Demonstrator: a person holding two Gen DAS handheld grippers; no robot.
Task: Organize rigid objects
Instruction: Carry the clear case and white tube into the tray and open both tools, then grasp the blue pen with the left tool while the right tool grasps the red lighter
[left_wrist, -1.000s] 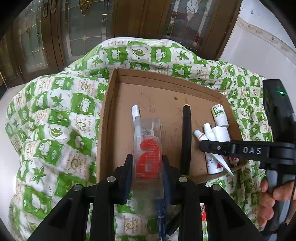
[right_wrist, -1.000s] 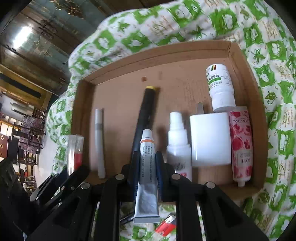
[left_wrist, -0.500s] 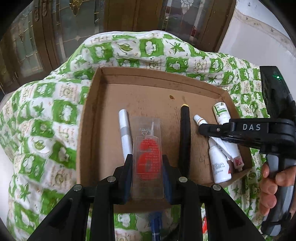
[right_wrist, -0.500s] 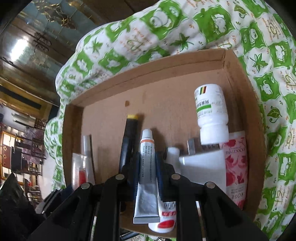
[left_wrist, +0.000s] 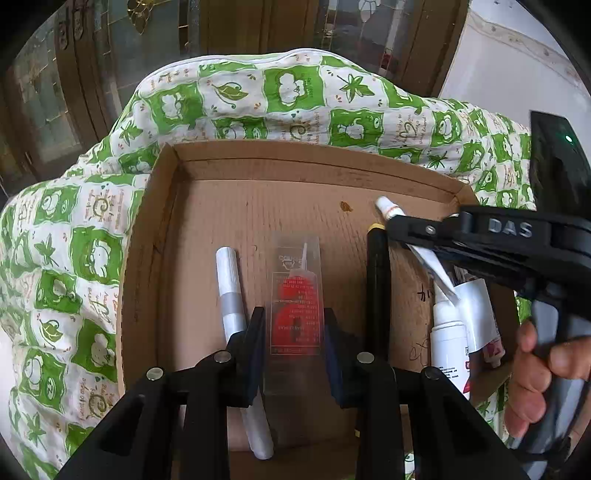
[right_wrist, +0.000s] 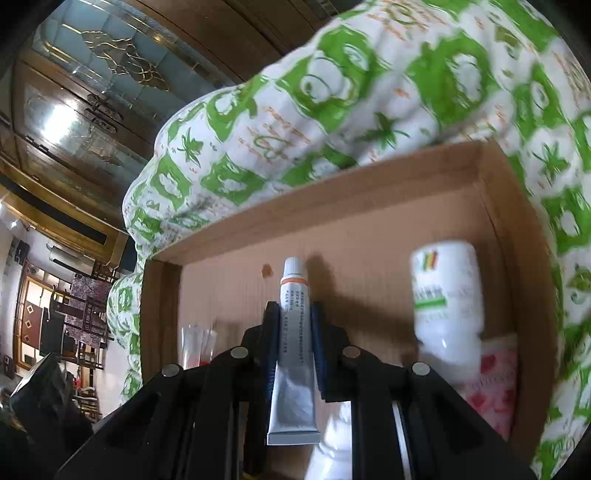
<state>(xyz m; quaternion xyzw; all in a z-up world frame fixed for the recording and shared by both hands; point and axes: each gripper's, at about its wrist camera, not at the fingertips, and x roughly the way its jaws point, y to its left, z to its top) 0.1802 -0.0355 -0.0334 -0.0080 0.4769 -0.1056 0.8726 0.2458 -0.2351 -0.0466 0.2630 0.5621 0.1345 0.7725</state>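
Gripping a clear packet with red print (left_wrist: 295, 295), the left gripper (left_wrist: 294, 334) is holding it over the cardboard tray (left_wrist: 258, 173), its jaws clamped on the packet's sides. At the packet's 9 o'clock a white marker (left_wrist: 232, 306) is lying on the tray floor; at 3 o'clock, a black pen (left_wrist: 378, 288). The right gripper (right_wrist: 293, 334) is pinching a white ointment tube (right_wrist: 293, 314), nozzle pointing to 12 o'clock. A white bottle (right_wrist: 445, 302) is lying at the tube's 3 o'clock, blurred.

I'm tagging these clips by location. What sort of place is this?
Probably a home: a green-patterned quilt under a cardboard tray of toiletries, carved wooden cabinet doors with patterned glass, and dining chairs in a room beyond.
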